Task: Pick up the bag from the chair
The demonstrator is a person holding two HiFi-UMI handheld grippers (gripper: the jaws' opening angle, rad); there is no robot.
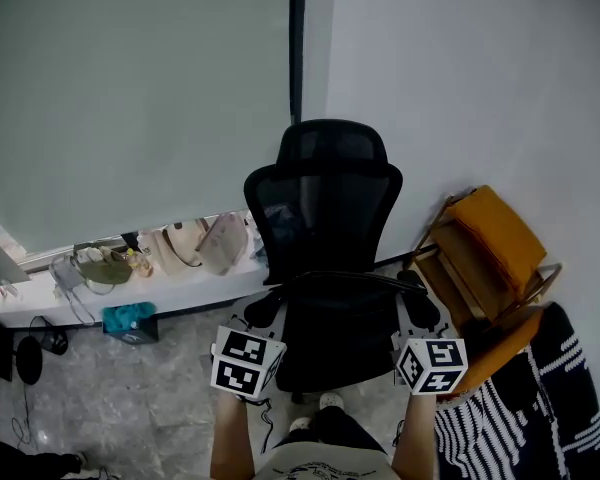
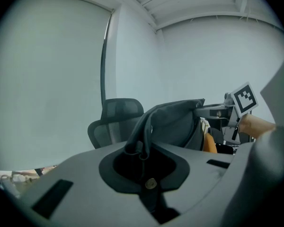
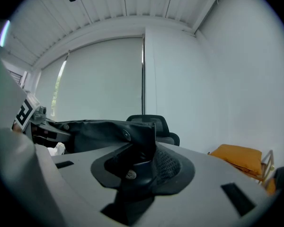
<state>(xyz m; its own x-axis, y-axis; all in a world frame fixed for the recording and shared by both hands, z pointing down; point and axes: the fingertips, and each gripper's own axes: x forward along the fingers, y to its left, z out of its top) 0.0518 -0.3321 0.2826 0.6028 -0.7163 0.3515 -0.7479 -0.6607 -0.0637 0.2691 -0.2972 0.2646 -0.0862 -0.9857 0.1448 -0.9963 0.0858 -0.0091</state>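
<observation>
Close up: left hand-held gripper (image 2: 141,148) and right hand-held gripper (image 3: 139,157) each clamped on bag (image 2: 176,122) edge. Bag looks lifted off chair (image 1: 325,183) at 12 o'clock; pickup nearly done.

No lettering, number, brand or sign can be read. The left marker cube (image 1: 246,361) and right marker cube (image 1: 432,364) bear only black-and-white square patterns.

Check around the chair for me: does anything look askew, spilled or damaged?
Nothing looks spilled or damaged. The bag hangs stretched between the left gripper and the right gripper, each shut on one end, by the black chair. The only oddity is the orange chair, which sits tilted beside the wall.
</observation>
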